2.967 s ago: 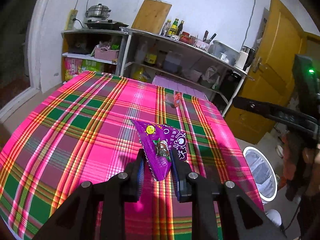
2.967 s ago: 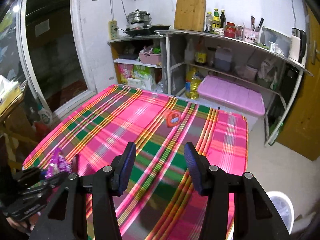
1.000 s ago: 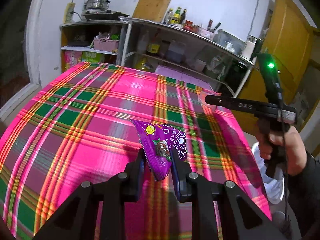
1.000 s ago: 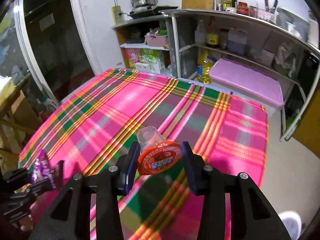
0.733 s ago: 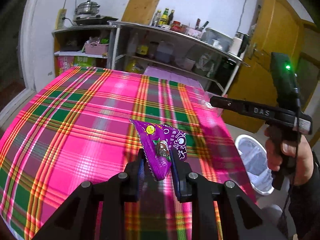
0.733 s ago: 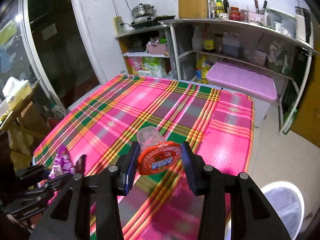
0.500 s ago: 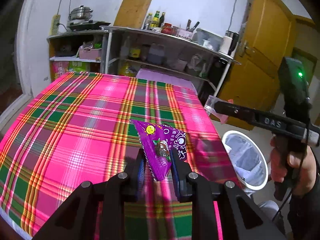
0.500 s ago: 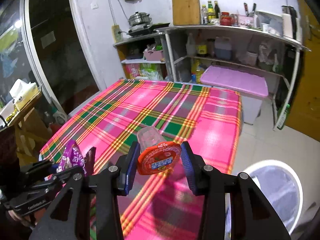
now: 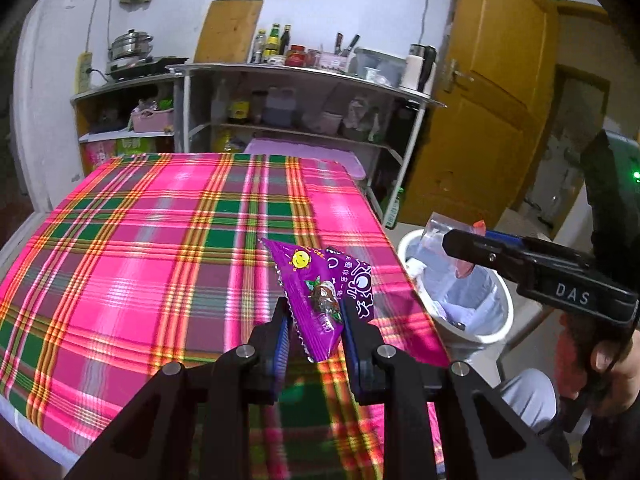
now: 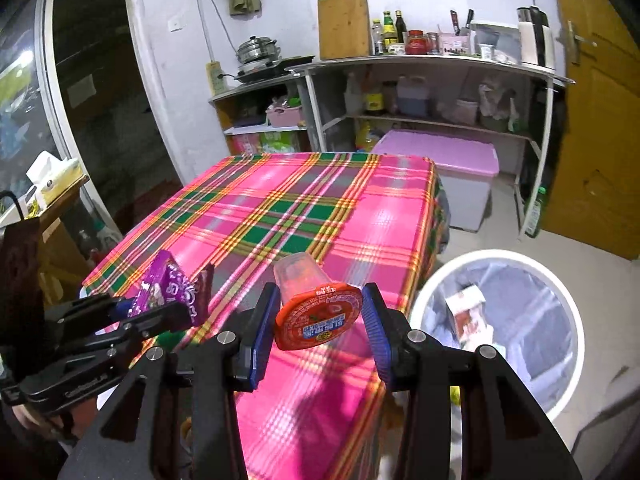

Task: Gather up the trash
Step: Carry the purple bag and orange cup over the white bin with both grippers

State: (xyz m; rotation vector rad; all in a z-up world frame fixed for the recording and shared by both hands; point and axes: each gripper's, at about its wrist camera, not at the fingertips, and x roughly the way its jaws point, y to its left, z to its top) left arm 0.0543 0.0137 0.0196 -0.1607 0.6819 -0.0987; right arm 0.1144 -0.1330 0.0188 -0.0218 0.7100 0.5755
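Both grippers have swung off the table toward the white bin (image 10: 496,320). Left gripper (image 9: 314,334) pinches a purple wrapper (image 9: 324,300) above the tablecloth (image 9: 160,240); right gripper (image 10: 318,320), clamping a jelly cup (image 10: 316,312), is nearer the bin, ahead-right and below.

purple wrapper (image 9: 320,304) clamped, jelly cup (image 10: 316,308) clamped

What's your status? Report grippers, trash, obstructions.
Left gripper shut on purple snack wrapper. Right gripper shut on red-lidded jelly cup. White bin beside table, nothing blocking.
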